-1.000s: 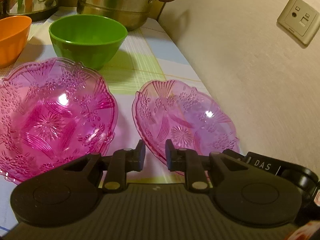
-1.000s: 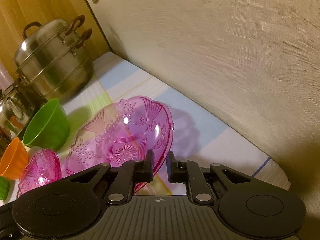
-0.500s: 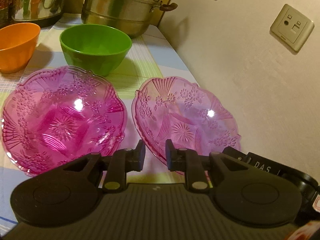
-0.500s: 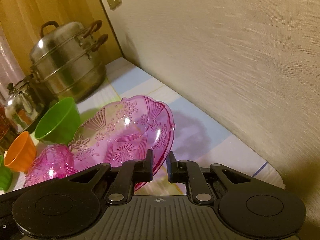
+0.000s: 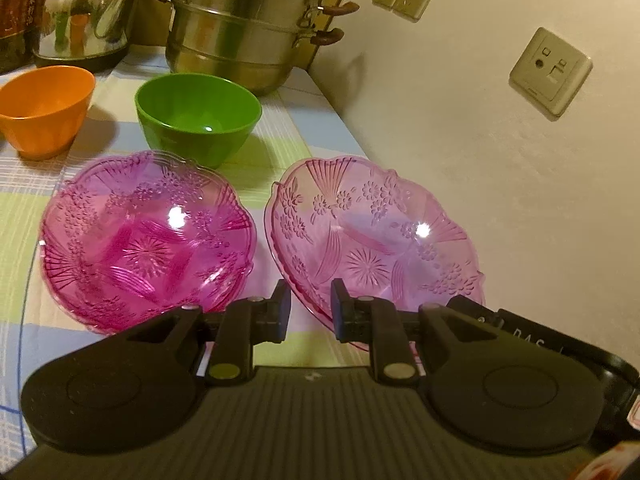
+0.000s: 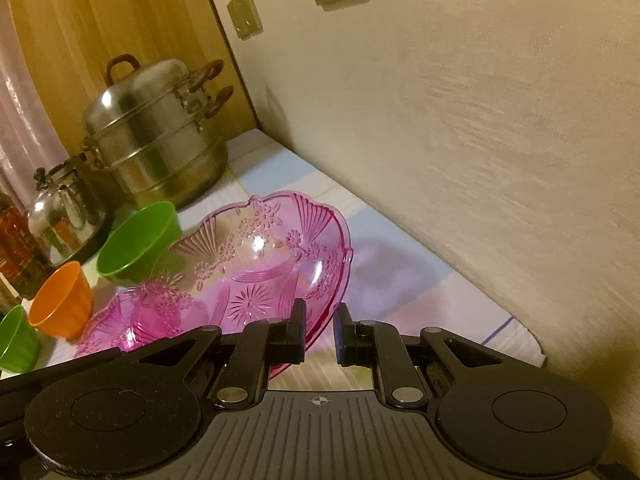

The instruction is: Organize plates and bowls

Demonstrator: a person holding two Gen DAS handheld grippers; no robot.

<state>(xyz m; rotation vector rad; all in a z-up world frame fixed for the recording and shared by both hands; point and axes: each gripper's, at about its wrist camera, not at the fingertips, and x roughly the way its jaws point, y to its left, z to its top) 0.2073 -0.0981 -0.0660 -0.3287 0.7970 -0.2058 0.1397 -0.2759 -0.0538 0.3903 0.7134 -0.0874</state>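
Note:
A clear pink patterned plate (image 5: 372, 236) hangs tilted above the checked tablecloth (image 5: 280, 136), held from two sides. My left gripper (image 5: 310, 300) is shut on its near left rim. In the right wrist view the same plate (image 6: 256, 272) rises to the left, and my right gripper (image 6: 319, 322) is shut on its lower right rim. A second pink patterned bowl (image 5: 148, 240) rests on the cloth to the left, also seen as the pink bowl (image 6: 132, 320) partly behind the lifted plate.
Behind the pink pieces stand a green bowl (image 5: 198, 114) and an orange bowl (image 5: 44, 108). A steel steamer pot (image 5: 244, 20) and a kettle (image 5: 84, 12) stand at the back. A wall (image 5: 500, 160) with sockets runs along the right. Another green bowl (image 6: 16, 340) sits far left.
Both grippers have risen and drawn back with the plate. The bowls on the cloth look smaller and lower, and more of the pot and kettle shows.

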